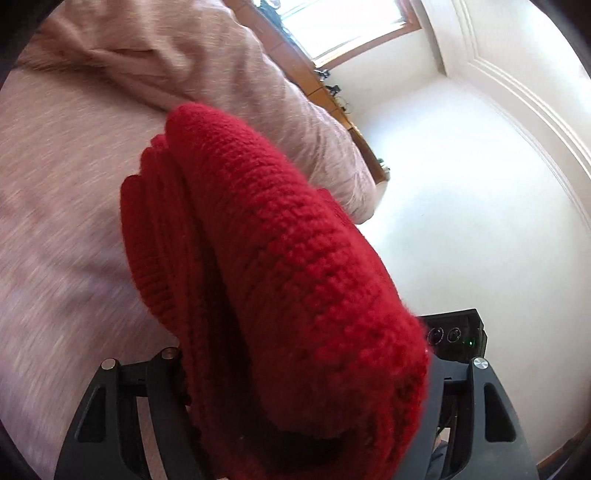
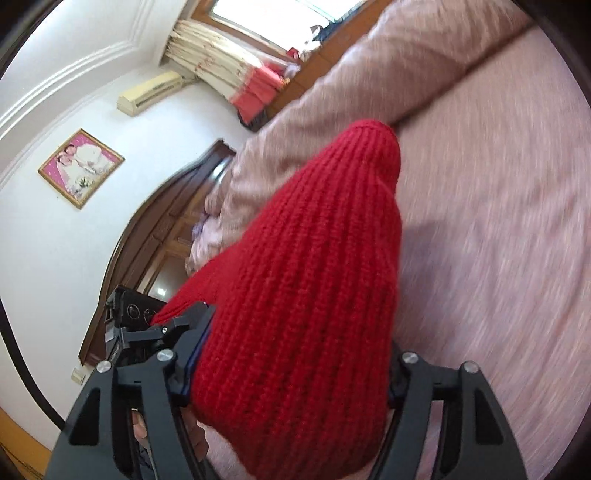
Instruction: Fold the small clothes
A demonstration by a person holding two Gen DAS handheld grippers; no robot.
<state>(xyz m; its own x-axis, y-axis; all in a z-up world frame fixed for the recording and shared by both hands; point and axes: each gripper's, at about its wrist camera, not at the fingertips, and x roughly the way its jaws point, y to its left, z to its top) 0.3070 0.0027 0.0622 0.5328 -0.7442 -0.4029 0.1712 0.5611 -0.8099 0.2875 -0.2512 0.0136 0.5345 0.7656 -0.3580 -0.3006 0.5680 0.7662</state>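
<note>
Left tool: I see it clamped on a thick bunch of the red knit garment, which drapes forward over its fingers and hides them; the layers look stacked, ribbed edge to the left.

Garment, left view: it hangs in the air above the pink bed, not lying on it. The blurred sheet tells me the rig is moving.

Far left view: a pink duvet roll lies across the far side of the bed, with a window beyond.

Right tool: I read it as closed on the same red knit garment, the knit packed between both fingers and rising to a rounded end far from the camera.

Other tool in right view: the left tool shows at near left, touching the knit's edge, so both hold one piece close together.

Bed, right view: the pink bed lies to the right and beneath; a headboard stands at left.

Risk, slip: the bulky knit could creep out of one tool if I swing it quickly, and the fold would open.

Risk, lay-down: I cannot see the lower edge, so it may land bunched or on the duvet roll.

Risk, stretch: pulling the tools apart could distort the loose knit.
</note>
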